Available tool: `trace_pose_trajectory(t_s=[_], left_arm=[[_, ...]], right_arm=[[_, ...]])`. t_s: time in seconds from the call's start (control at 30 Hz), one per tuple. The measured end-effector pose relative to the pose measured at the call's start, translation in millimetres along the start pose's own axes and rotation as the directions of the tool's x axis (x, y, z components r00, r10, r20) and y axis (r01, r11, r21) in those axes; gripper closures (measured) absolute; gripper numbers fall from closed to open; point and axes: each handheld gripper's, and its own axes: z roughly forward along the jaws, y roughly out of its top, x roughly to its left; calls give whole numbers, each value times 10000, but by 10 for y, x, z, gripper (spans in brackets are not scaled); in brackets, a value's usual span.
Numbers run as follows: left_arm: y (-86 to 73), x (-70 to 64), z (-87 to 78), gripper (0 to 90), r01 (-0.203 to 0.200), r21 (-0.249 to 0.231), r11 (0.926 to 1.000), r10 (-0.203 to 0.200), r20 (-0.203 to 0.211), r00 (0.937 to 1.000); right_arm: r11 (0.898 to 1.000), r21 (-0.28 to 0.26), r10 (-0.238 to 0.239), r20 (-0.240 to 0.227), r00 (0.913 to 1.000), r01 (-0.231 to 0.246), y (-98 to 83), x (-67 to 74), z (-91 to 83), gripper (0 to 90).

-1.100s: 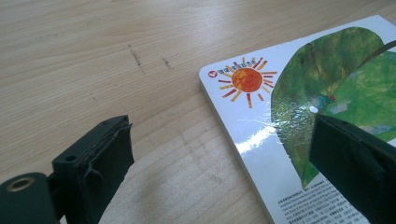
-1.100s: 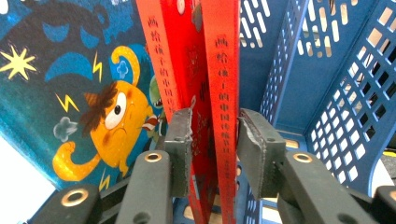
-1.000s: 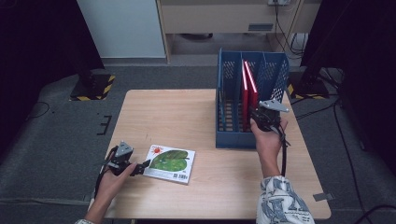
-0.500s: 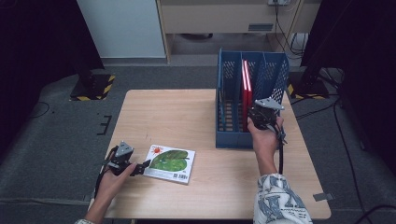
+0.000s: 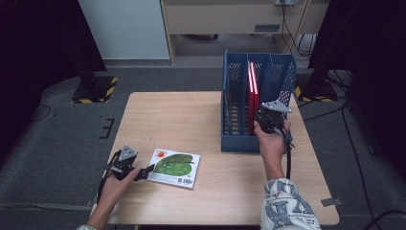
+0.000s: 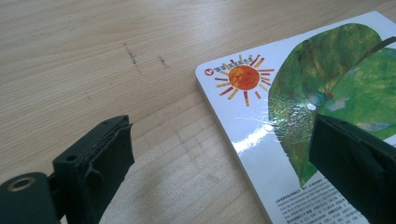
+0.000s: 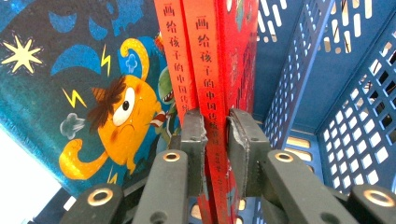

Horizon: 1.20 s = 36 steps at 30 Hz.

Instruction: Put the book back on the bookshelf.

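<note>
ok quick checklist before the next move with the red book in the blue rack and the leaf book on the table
1. Right gripper clamped on the red book: ok, both jaws press its spine.
2. Held book upright in the blue rack: ok, it stands beside a second red book.
3. Room beside it in the compartment: ok, open space toward the rack's perforated wall.
4. Left gripper ready for the leaf picture book: ok, jaws wide open, straddling the book's edge, not pressing it.
5. Picture book lying flat on the table: ok.
6. How deep the red book sits in the rack: cannot tell, its bottom is hidden.
</note>
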Motion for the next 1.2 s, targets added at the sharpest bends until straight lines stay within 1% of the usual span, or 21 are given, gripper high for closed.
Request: trace_pose_trajectory(t_s=[0.1,0.13,0.17,0.27,0.37,0.5,0.57,0.6,0.63,0.67,0.7,0.93,1.03,1.1,1.13,1.2], left_arm=[[2,0,-3,57,-15,-13,10000,15,7,10000],[2,-1,-3,57,-11,-19,10000,11,6,10000],[2,0,-4,57,-5,-23,10000,5,2,10000],[1,0,-3,57,-30,-12,10000,30,-2,10000],[3,-2,-1,57,-29,-15,10000,29,3,10000],[4,-4,0,57,-34,-8,10000,34,14,10000],[3,-5,1,57,-27,5,10000,27,14,10000],[2,-5,0,57,-27,5,10000,27,12,10000],[3,-4,0,57,-34,4,10000,34,14,10000],[2,-3,-1,57,-30,1,10000,30,14,10000],[3,-2,-1,57,-30,-4,10000,30,12,10000],[2,0,-4,57,-3,-20,10000,3,17,10000],[3,1,-4,58,-5,-12,10000,5,15,10000],[2,-3,-1,58,-27,1,10000,27,26,10000],[2,-5,0,58,-20,9,10000,20,28,10000],[2,-7,2,58,-27,20,10000,27,28,10000]], right_arm=[[10000,-31,15,-49,10000,-15,-3,-1,-8,755],[9999,-109,98,-73,9999,-99,-4,-4,-23,723],[9999,-109,98,-73,9999,-99,-4,-4,-23,723],[9993,-265,275,-121,9995,-278,-8,-25,-59,652],[9981,-394,464,-375,9982,-479,-14,-52,-95,579],[9972,-505,513,-610,9968,-544,-25,-66,-129,510],[9969,-553,531,-644,9965,-567,-31,-67,-139,497],[9965,-588,552,-657,9963,-591,-34,-65,-143,505],[9965,-585,547,-746,9957,-591,-36,-63,-145,568],[9972,-548,461,-905,9948,-512,-40,-60,-149,584],[9978,-489,402,-944,9947,-449,-42,-53,-147,572],[9980,-455,407,-891,9952,-449,-50,-34,-161,537],[9976,-514,408,-953,9946,-459,-59,-24,-184,500],[9975,-551,387,-1091,9933,-449,-74,-4,-212,451],[9975,-551,387,-1091,9933,-449,-74,-4,-212,451],[9974,-587,342,-1143,9929,-411,-86,1,-231,418]])
